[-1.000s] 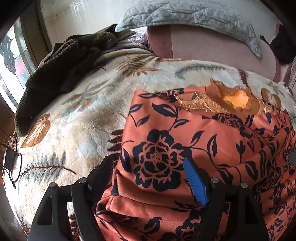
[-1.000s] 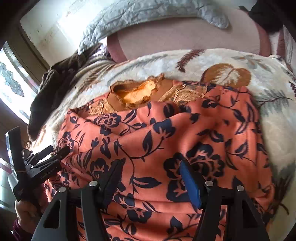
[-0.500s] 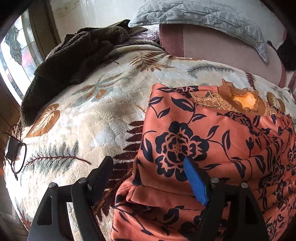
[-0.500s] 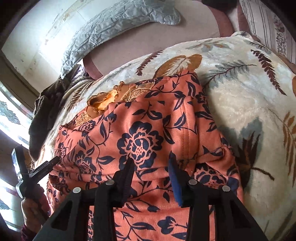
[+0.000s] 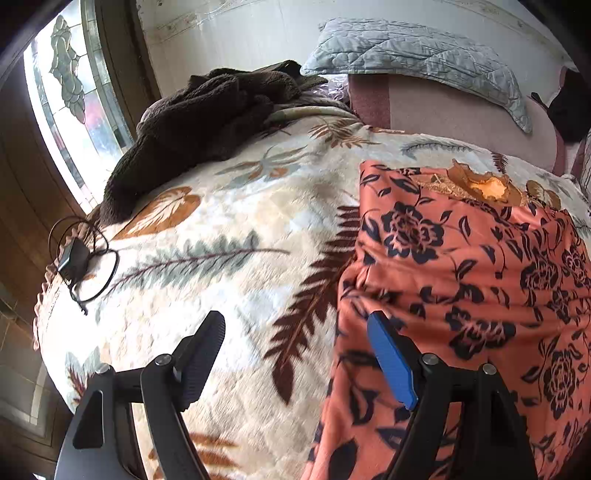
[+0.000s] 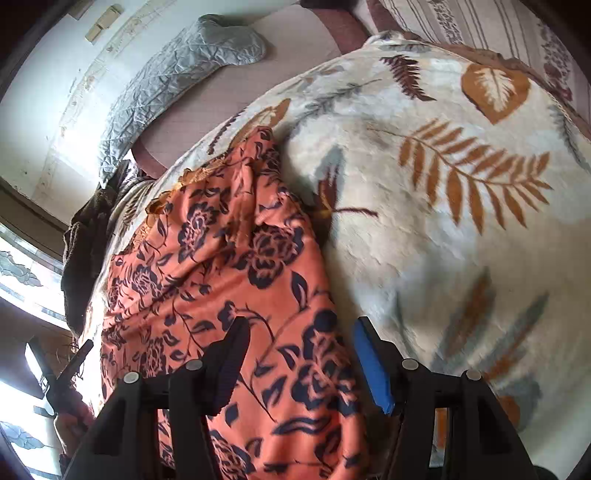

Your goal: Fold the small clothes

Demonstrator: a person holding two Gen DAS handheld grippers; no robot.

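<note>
An orange garment with dark blue flowers (image 5: pixel 461 266) lies folded on a leaf-patterned bed blanket (image 5: pixel 221 266); it has a gold embroidered neckline at its far end. My left gripper (image 5: pixel 295 332) is open and empty, hovering over the garment's left edge, one finger over the blanket and the blue-padded finger over the cloth. In the right wrist view the garment (image 6: pixel 229 280) lies left of centre. My right gripper (image 6: pixel 299 339) is open and empty above the garment's right edge. The left gripper (image 6: pixel 79 356) shows at the far left of that view.
A dark brown fleece throw (image 5: pixel 199 122) is heaped at the blanket's far left. A grey quilted pillow (image 5: pixel 417 55) lies at the head. A black charger with cable (image 5: pixel 75 258) sits near the left edge. A window (image 5: pixel 62 96) is at left. Striped fabric (image 6: pixel 480 22) lies far right.
Both grippers have moved outward off the garment: the left one leftward to its left edge, the right one rightward to its right edge. The right gripper's jaws opened wider again.
</note>
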